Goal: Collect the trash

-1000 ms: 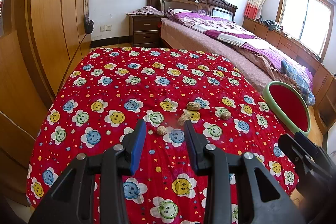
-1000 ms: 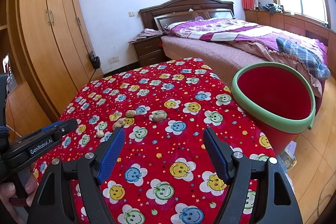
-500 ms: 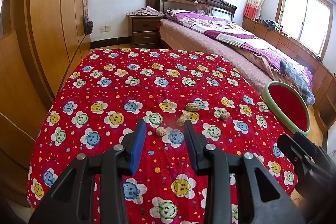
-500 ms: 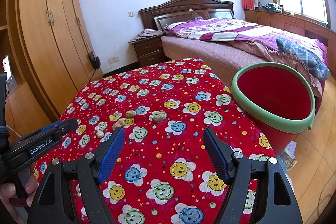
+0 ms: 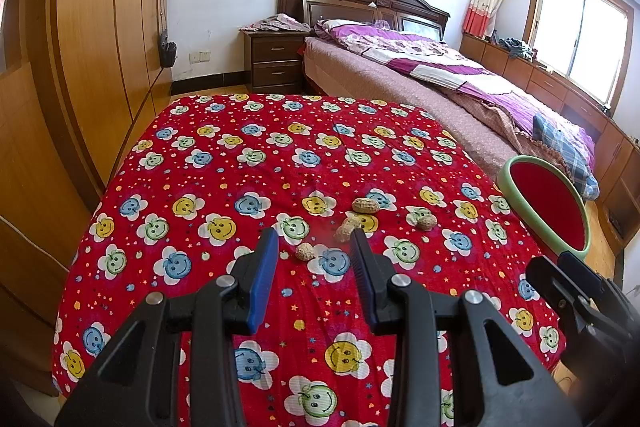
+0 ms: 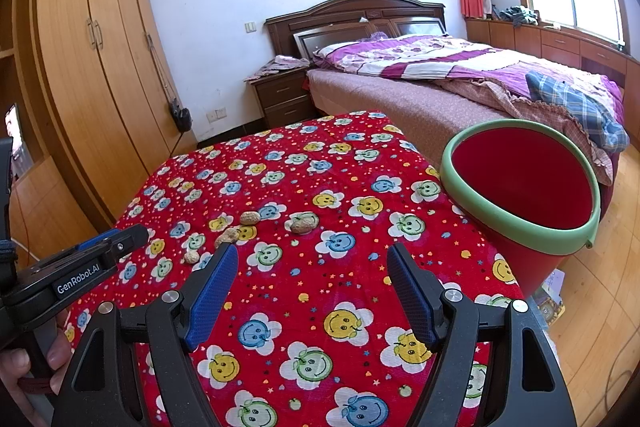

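Change: next to none over the last second; same framing in both views, same gaps between the fingers, nothing lifted.
Meaning for task: collecting not begun, judging by all four pieces lying on the cloth and nothing visible inside the bin.
Bed point(image 6: 460, 75): along the far right, beyond the table, out of the working path.
Wardrobe point(image 5: 100, 47): close along the left edge of the table, limiting room on that side.
Tablecloth point(image 5: 240, 167): red with smiley flowers, slightly rumpled, otherwise bare around the trash.
Bin point(image 6: 516, 223): red with a green rim, just beside the table's right edge, mouth tilted toward the table, apparently empty.
Right gripper point(image 6: 312, 251): spread wide, holding nothing, hovering above the near cloth.
Left gripper point(image 5: 314, 235): partly spread, holding nothing, aimed at the nearest shell.
Peanut shells point(image 5: 365, 205): four, near the table's middle, loosely grouped; nearest shell point(image 5: 305, 251) just ahead of the left fingertips.
Obstacles: none between shells and bin; small rounded shells on soft cloth likely to roll or slip when pinched.
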A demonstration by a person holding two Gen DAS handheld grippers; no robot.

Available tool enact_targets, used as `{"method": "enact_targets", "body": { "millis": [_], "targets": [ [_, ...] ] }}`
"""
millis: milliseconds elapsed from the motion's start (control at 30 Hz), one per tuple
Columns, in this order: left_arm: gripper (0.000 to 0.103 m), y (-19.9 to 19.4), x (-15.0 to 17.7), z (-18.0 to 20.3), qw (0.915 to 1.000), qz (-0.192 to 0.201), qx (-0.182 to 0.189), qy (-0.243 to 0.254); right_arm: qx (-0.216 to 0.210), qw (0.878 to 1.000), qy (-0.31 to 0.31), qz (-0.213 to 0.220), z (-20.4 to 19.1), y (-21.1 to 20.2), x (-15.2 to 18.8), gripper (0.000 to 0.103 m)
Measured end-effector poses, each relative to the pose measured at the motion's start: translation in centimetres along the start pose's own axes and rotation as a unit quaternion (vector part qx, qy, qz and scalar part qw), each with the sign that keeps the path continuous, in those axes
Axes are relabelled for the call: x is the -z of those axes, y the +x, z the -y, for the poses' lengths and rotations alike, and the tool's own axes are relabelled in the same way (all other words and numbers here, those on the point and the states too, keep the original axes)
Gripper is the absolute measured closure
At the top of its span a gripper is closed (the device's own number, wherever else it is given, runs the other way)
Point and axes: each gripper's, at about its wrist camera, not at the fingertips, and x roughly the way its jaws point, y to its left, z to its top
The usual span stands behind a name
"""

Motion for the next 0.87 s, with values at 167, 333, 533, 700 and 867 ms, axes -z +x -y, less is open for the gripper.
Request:
{"method": "enact_targets", "body": {
  "millis": [167,333,533,700,867],
  "targets": [
    [0.066,-0.01,-0.01,0.00,1.0000,0.000,0.000,0.000,0.000,1.000,0.000,0.000,0.00,0.00,0.01,0.025],
    [0.066,-0.03,-0.08,0.02,1.0000,-0.001,0.001,0.002,0.000,1.000,0.000,0.000,0.00,-0.01,0.00,0.025],
    [0.066,-0.07,-0.15,0.07,1.0000,0.000,0.001,0.002,0.000,1.000,0.000,0.000,0.00,-0.02,-0.01,0.025],
    [0.066,-0.10,-0.15,0.07,1.0000,0.000,0.001,0.002,0.000,1.000,0.000,0.000,0.01,-0.03,-0.01,0.025],
    [0.066,-0.09,-0.14,0.08,1.0000,-0.001,0.001,0.002,0.000,1.000,0.001,0.000,0.02,-0.04,-0.02,0.025]
  ]
}}
